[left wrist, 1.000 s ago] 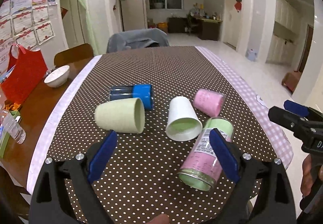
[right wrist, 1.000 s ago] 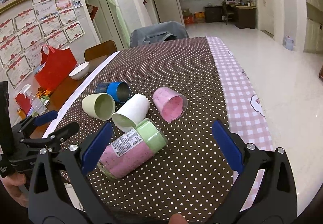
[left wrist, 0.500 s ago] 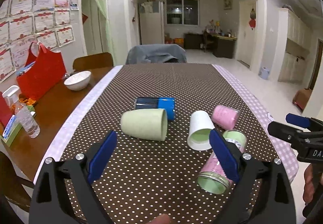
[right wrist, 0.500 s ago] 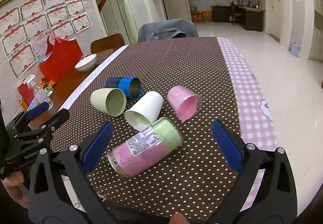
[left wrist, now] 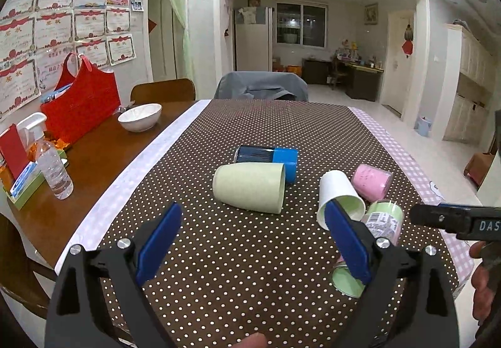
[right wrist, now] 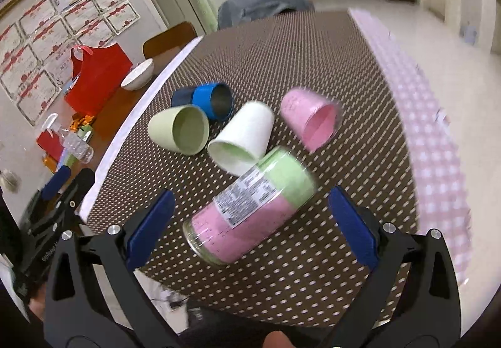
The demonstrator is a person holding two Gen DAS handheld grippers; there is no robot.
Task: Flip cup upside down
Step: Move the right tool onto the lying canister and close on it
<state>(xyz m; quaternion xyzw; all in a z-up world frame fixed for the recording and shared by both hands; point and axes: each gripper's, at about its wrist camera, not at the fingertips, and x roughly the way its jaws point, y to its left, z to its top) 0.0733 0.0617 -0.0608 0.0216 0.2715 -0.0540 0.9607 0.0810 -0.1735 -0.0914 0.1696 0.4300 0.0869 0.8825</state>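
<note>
I held the left gripper released above the near part of the dotted cloth, nothing between its pads. My right gripper was spread wide too, the pink-green jar lying between its fingers but untouched. Five vessels lay on their sides mid-table: green cup, blue cup, white cup, pink cup. The near cloth had room; the table's right edge ran just beyond the pink cup.
</note>
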